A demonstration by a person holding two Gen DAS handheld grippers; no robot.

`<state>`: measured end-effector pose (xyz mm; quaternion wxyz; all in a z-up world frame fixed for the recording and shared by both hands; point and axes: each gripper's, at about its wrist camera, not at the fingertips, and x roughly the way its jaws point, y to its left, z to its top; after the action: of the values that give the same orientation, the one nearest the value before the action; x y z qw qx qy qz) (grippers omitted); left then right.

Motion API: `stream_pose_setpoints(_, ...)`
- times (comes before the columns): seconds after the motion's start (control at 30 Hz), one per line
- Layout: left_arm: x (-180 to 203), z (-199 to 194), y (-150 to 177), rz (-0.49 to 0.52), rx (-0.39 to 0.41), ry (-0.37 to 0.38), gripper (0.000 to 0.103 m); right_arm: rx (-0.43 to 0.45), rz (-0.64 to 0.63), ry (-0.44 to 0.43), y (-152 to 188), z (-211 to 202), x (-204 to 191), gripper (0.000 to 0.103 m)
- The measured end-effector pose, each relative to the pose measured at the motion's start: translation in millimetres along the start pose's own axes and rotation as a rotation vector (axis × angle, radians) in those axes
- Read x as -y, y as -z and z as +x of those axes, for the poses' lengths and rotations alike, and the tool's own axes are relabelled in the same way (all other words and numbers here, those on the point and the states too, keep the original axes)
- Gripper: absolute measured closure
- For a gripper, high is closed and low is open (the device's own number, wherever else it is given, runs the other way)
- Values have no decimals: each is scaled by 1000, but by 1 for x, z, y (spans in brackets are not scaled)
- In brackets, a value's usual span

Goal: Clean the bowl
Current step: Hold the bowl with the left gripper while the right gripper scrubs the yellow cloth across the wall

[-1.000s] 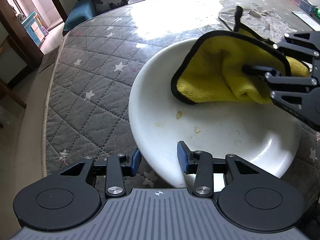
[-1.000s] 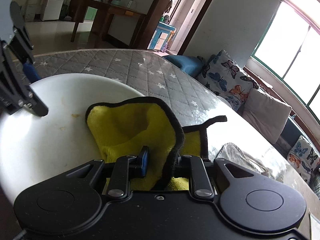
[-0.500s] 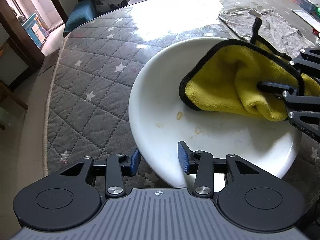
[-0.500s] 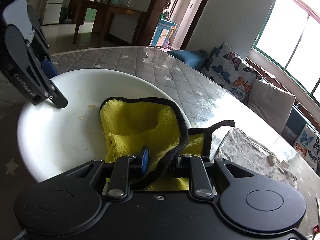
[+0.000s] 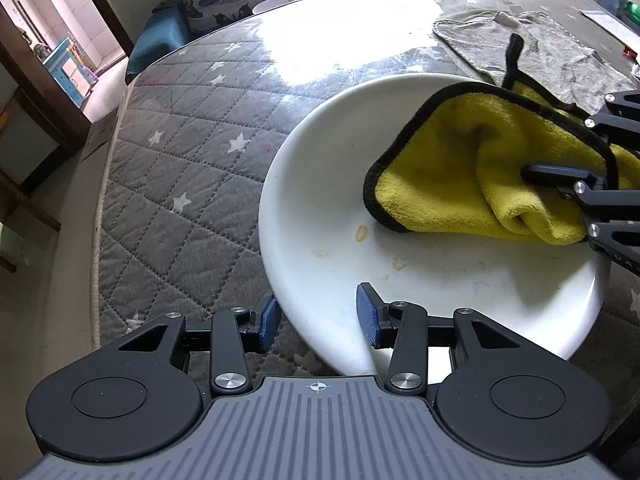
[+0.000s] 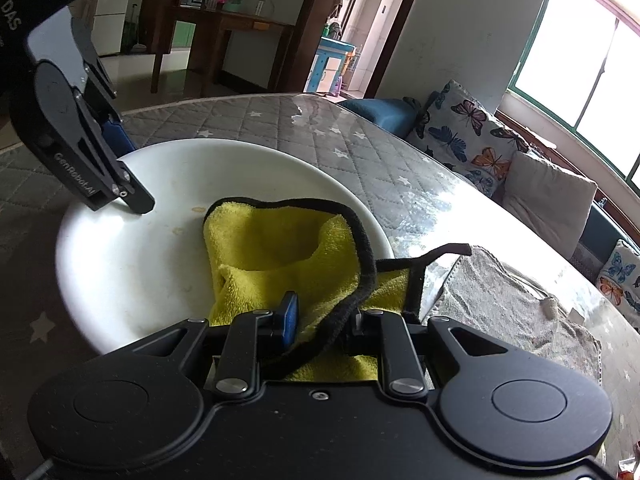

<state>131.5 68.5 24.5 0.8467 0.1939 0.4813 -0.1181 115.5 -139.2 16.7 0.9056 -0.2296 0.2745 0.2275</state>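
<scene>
Since the earlier frames the yellow cloth (image 5: 460, 168) has slid back across the bowl (image 5: 320, 200) toward the right gripper's side, uncovering more white surface, while the bowl itself has stayed put.

That right gripper (image 6: 320, 316) is clenched on a bunched fold of the cloth, its blue pad (image 6: 290, 312) pressed into the yellow pile and the black-trimmed hem running out between the fingers. Ahead of those fingers the cloth spreads in a loose hollow, its long axis running from the grip toward the middle of the bowl, with the rounded front edge pointing at the left gripper (image 5: 318, 316). One black-edged corner trails off past the rim, to the right of the fingers.

Over at the left gripper, the jaws straddle the bowl's near rim: one blue pad (image 5: 268, 320) sits outside the wall, the other (image 5: 368, 314) inside over the white surface. A gap shows at each pad, so the rim is released rather than pinched.

Small tan food specks (image 5: 362, 234) lie on the bowl floor between the left fingers and the cloth's front edge. Beyond the cloth, a grey rag (image 5: 532, 44) lies flat on the quilted star-print table cover (image 5: 180, 152), just past the bowl's far rim. Butterfly cushions (image 6: 464, 128) sit well beyond the table.
</scene>
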Motion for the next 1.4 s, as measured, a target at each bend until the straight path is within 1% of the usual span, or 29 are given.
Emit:
stream_pose_setpoints(0.17, 2, 1, -2, 19, 6, -22, 59, 4, 3, 2, -2, 7, 2, 81)
stream_pose_setpoints(0.3, 9, 3, -5, 69, 22, -74, 60, 7, 1, 10, -5, 15, 4, 81)
stream_pose_setpoints(0.37, 10, 4, -7, 74, 24, -83, 60, 10, -1, 14, -6, 19, 4, 81)
stream_pose_setpoints(0.63, 8, 6, -11, 76, 26, -79, 61, 27, -11, 30, -11, 30, 6, 82)
stream_pose_setpoints(1.07, 4, 13, -18, 72, 36, -68, 60, 55, -4, 33, -28, 49, 8, 82)
stream_pose_setpoints(1.3, 3, 15, -20, 50, 41, -60, 60, 63, -7, 31, -31, 54, 8, 82)
stream_pose_setpoints(1.4, 1, 16, -23, 36, 44, -59, 63, 65, -21, 36, -32, 54, 6, 82)
